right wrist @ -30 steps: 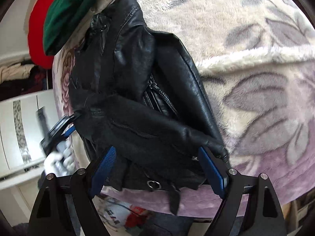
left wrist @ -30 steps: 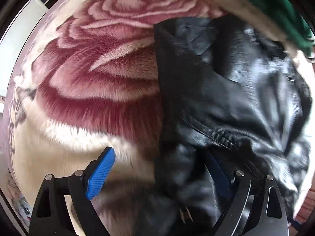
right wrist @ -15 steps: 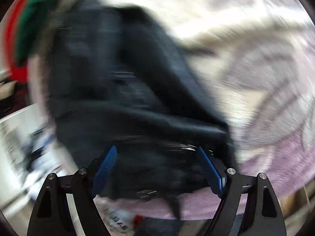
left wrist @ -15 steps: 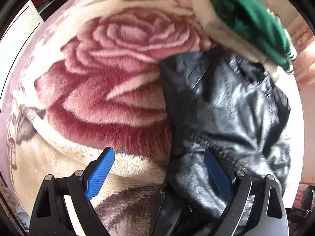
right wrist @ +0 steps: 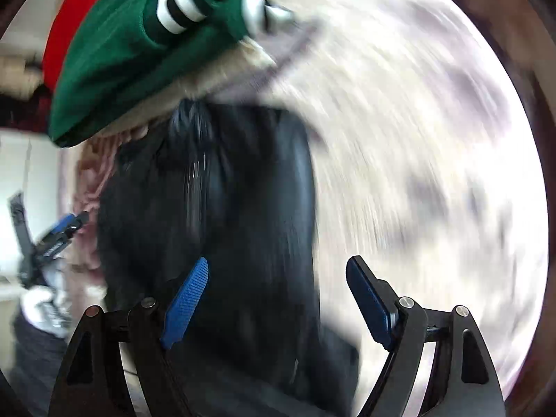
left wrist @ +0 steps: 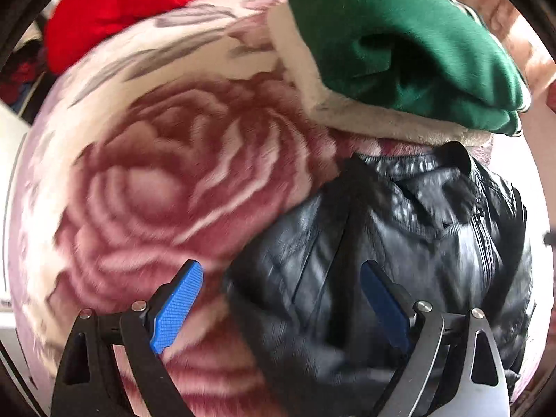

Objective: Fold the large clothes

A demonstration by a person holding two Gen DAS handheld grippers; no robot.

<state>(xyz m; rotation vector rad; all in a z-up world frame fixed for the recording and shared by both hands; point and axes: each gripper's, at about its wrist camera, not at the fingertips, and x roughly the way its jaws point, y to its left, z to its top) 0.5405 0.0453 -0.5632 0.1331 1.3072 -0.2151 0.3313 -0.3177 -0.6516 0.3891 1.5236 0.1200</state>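
both grippers, left and right, have pulled back with jaws wide and empty (views blurred); the folded black jacket now rests free on the bed's blanket, near the green garment

Jacket on the blanket, sweater just behind it, on a blanket fold.

A plush blanket printed with a large rose is covering the bed. A black leather jacket is lying directly on it, reaching toward its near edge. A folded green garment is resting on a cream fold of the blanket, and a red cloth is sitting at the far edge.
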